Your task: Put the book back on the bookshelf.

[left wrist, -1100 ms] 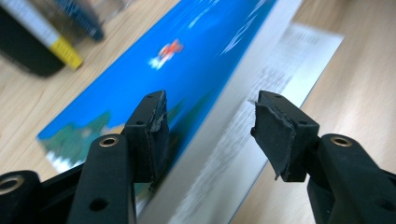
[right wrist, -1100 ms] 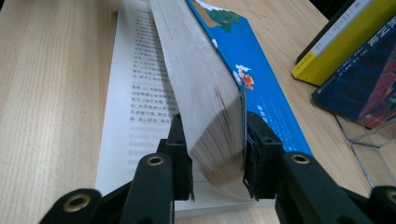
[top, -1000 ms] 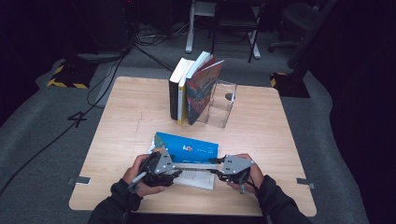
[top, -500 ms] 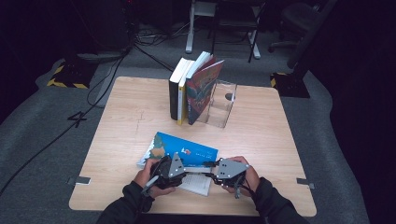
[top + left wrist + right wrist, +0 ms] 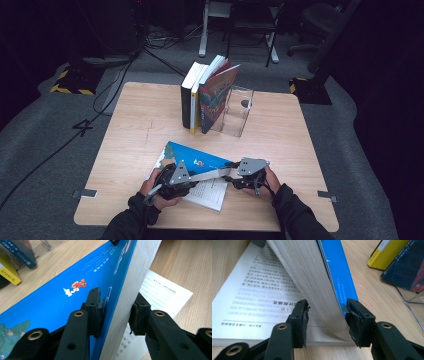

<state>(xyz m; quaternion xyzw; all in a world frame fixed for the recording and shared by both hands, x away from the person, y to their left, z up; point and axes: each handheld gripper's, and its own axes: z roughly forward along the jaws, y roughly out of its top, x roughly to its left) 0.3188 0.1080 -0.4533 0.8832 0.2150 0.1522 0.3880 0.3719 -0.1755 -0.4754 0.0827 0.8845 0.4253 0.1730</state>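
High view: my blue book [image 5: 197, 159] lay open near the front edge of the tabletop [image 5: 135, 130], both tools at it.
Progress: I judged the closing about half done; the cover and a thick block of pages stood raised, the bottom pages [image 5: 257, 290] flat.
Left: folding the block down shut.
Left tool [image 5: 116, 312]: part open, jaws straddling the raised block, the cover-side pad touching; grip uncertain.
Right tool [image 5: 327, 315]: jaws wide, unclenched, pages curving between them.
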